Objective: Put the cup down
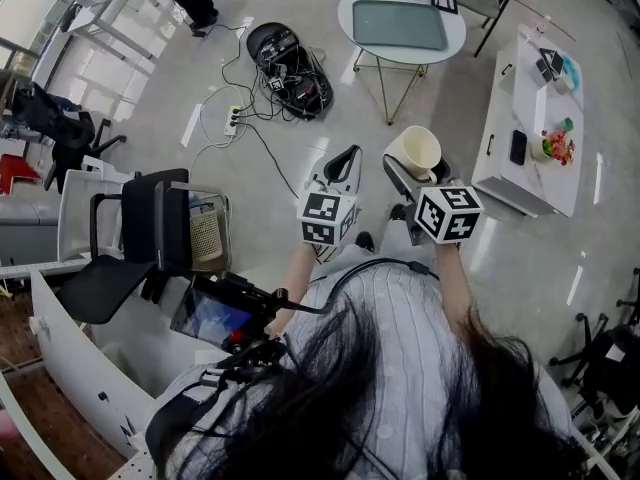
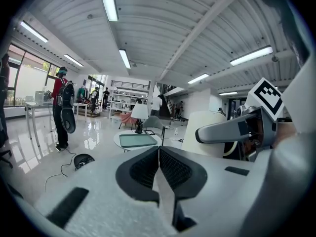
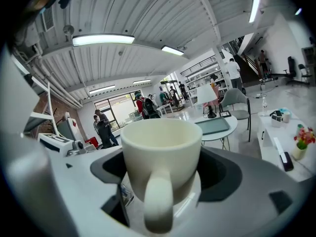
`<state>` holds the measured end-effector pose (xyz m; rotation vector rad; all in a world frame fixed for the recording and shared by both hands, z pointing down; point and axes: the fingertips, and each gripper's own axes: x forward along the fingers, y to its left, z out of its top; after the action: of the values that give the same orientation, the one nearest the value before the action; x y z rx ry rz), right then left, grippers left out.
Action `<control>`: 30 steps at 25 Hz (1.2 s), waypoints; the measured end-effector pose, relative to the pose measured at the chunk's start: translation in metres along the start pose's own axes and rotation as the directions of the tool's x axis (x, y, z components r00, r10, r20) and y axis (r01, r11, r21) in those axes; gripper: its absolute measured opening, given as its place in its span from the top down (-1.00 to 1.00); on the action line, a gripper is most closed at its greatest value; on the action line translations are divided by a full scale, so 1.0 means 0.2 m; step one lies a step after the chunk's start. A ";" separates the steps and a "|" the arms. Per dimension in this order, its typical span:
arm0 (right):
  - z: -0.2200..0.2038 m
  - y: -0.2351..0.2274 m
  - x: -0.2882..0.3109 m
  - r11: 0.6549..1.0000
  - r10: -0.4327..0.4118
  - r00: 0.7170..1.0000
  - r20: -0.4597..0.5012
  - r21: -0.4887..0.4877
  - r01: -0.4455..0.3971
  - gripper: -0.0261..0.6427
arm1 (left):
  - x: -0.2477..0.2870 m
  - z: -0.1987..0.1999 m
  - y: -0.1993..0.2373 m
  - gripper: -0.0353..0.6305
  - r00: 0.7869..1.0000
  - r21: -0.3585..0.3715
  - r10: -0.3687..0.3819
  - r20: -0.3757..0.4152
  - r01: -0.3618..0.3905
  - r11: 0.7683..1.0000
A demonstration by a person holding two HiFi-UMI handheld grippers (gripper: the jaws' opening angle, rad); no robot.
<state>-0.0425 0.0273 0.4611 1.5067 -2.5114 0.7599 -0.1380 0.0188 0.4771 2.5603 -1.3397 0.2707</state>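
The right gripper (image 3: 160, 179) pinched the cream mug (image 3: 161, 147) by its sides, handle facing the camera, high over bare floor. The left gripper (image 2: 159, 168) had its jaws pressed together on nothing. Letting go here would likely smash the mug. From it, the round table (image 1: 347, 23) at twelve o'clock and the white cabinet (image 1: 530, 98) at three o'clock stood well apart. The glazed wall might also slip.

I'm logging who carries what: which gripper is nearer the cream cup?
Right. The right gripper holds the cup between its jaws. The left gripper, shut and empty, is apart from the cup, on its left.
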 end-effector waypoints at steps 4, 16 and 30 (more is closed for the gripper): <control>0.00 -0.04 0.02 1.000 -0.002 1.000 -0.006 -0.001 0.002 -0.27 | 0.06 -0.02 0.01 0.84 1.000 -0.011 0.004 -0.006 -0.004 1.000; 0.15 -0.29 0.21 1.000 0.002 1.000 -0.012 0.009 -0.002 -0.27 | 0.33 0.06 0.11 0.84 0.999 -0.020 0.042 -0.015 -0.042 0.999; 0.37 -0.81 0.53 0.998 0.043 0.997 -0.064 0.042 -0.040 -0.27 | 0.93 0.19 0.14 0.84 0.995 -0.007 0.081 -0.061 -0.081 0.997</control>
<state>0.0536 -0.1540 0.4916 1.4227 -2.5019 0.8562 -0.0542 -0.1533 0.4953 2.4731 -1.4209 0.3534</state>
